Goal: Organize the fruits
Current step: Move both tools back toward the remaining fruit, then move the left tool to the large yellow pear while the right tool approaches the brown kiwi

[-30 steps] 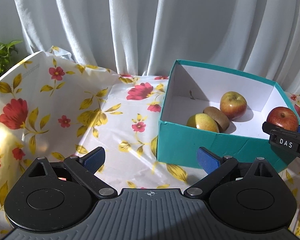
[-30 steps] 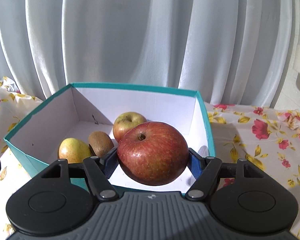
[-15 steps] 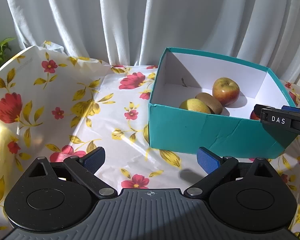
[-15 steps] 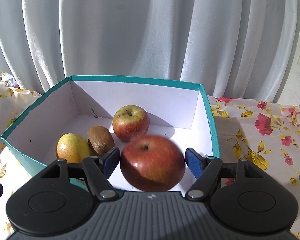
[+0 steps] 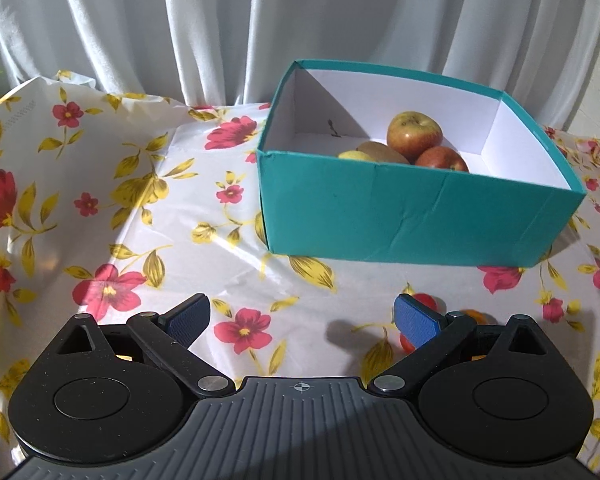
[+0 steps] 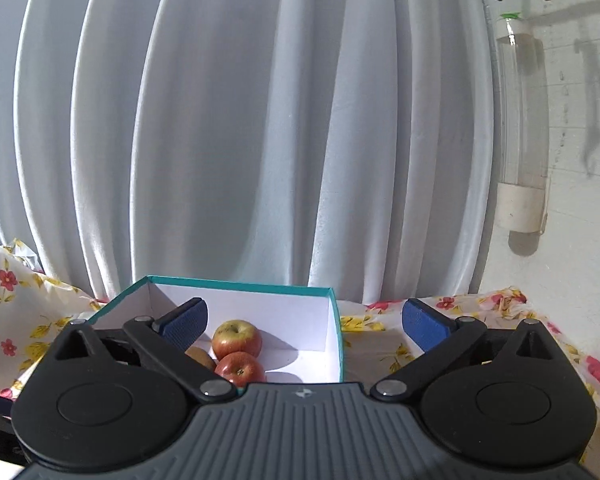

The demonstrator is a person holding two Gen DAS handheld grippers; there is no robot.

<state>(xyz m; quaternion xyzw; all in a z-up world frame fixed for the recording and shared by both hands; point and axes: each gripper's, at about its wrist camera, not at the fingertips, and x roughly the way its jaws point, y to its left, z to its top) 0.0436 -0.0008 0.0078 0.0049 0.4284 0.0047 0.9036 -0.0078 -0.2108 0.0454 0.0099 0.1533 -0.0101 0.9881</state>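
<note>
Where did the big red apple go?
The red apple sits inside the teal box, near its front wall, touching the yellowish apple behind it and beside the kiwi.

Matt teal cardboard box [image 5: 412, 216]; glossy plastic floral tablecloth [image 5: 148, 216]; soft white cloth curtain [image 6: 240, 140]; shiny-skinned apples [image 5: 414, 136]

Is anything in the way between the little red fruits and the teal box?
Only the box's near wall. The little red fruits lie by the open left gripper; just cloth lies between, so they likely need lifting over.
</note>
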